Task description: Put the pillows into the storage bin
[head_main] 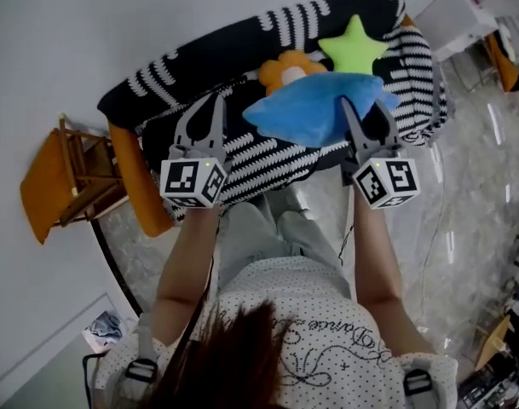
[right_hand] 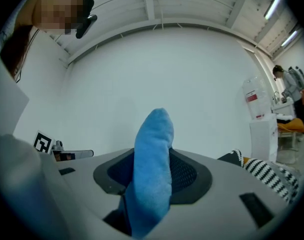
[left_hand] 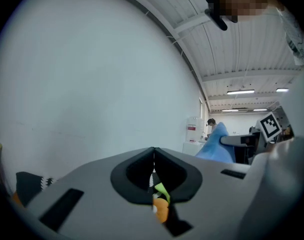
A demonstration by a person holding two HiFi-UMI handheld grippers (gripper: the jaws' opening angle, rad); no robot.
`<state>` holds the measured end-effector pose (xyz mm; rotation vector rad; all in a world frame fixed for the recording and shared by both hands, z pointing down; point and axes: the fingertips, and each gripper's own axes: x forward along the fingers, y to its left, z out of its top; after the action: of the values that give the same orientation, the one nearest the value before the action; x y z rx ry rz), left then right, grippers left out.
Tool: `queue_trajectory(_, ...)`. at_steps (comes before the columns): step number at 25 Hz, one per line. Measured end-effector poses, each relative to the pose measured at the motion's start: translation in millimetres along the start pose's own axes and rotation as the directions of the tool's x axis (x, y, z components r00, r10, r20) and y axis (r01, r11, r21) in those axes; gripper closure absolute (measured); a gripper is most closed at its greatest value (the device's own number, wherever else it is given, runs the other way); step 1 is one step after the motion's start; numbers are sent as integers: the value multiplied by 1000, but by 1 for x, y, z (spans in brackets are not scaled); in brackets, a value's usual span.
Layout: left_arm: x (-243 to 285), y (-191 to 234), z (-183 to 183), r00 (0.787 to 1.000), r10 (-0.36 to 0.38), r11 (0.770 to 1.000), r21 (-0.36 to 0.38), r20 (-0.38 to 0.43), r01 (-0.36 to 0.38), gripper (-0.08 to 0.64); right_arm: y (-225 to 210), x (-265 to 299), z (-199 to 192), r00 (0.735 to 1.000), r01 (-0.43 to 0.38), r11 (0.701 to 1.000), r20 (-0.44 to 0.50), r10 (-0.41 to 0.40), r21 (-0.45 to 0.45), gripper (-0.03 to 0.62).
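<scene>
The blue pillow (head_main: 314, 109) is clamped in the right gripper (head_main: 364, 111) over the bin's (head_main: 191, 62) near edge, while the left gripper (head_main: 212, 105) is shut and empty. Next, a carry over the opening and a release seem called for. Three pillows are counted, with the orange pillow (head_main: 286, 68) and green pillow (head_main: 354, 45) already inside, and one bin.

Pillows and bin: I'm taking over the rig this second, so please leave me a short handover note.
Left claw: shut, empty.
Right claw: clamped on the blue pillow, holding it over the near side of the bin.
In the bin: orange pillow and green star pillow.
Done: those two are stowed.
Left: lower the blue pillow in and open the right claw. No other pillows are in view.
</scene>
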<state>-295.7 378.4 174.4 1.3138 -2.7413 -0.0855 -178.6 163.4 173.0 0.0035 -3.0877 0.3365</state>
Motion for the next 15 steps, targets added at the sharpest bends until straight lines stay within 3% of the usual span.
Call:
queue_trajectory(7, 32, -137, -16, 990, -137, 991, -10, -13, 137, 555, -100, -113, 10, 991, 136, 991, 7, -136, -6, 393)
queue_trajectory(15, 71, -264, -32, 945, -322, 947, 0, -64, 323, 555, -184, -220, 14, 944, 324, 944, 39, -326, 55, 394)
